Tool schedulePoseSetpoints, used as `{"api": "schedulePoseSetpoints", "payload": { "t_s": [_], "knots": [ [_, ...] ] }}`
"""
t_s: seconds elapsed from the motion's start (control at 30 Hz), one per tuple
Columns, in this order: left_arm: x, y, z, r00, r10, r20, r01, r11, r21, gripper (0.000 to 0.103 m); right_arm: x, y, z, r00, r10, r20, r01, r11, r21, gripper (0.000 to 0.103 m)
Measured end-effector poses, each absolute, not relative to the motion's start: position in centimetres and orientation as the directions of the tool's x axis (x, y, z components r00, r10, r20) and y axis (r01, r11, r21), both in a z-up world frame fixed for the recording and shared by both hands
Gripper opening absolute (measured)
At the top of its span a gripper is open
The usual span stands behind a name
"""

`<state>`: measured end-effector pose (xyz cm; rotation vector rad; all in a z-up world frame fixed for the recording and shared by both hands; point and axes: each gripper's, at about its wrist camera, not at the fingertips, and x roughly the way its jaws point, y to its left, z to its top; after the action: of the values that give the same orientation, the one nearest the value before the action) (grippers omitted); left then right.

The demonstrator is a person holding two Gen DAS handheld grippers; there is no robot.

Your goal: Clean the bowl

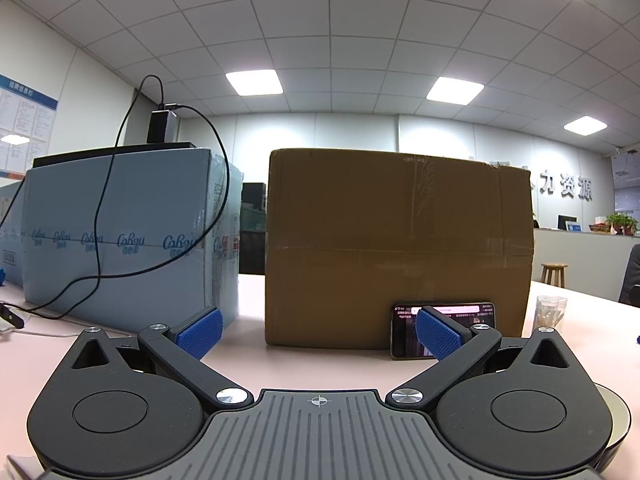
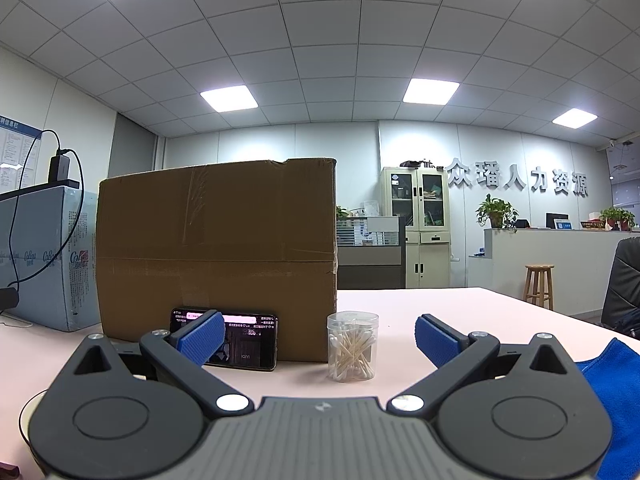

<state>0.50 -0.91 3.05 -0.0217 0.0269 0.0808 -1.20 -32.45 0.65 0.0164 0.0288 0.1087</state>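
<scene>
My left gripper (image 1: 319, 333) is open over the pale pink table (image 1: 248, 364), with nothing between its blue pads. A white bowl rim (image 1: 620, 420) peeks out at the lower right of the left wrist view, mostly hidden by the gripper body. My right gripper (image 2: 319, 338) is open too, held just above the table. A blue cloth (image 2: 612, 392) lies on the table at the right gripper's right side. A curved pale edge (image 2: 25, 416) at the lower left of the right wrist view may be the same bowl.
A brown cardboard box (image 1: 396, 240) stands ahead with a lit phone (image 2: 244, 342) leaning on it. A clear jar of cotton swabs (image 2: 353, 346) stands beside the phone. A light blue carton (image 1: 120, 240) with a black cable (image 1: 100, 216) is at the left.
</scene>
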Motion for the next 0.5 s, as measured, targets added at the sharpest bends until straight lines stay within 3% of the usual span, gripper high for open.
{"api": "schedulePoseSetpoints", "payload": {
  "t_s": [0.5],
  "knots": [
    [0.11, -1.18, 3.06, 0.997, 0.068, -0.028, -0.068, 0.998, -0.015, 0.103, -0.95, -32.45, 0.56, 0.994, 0.11, -0.031, -0.109, 0.994, 0.017, 0.103]
  ]
}}
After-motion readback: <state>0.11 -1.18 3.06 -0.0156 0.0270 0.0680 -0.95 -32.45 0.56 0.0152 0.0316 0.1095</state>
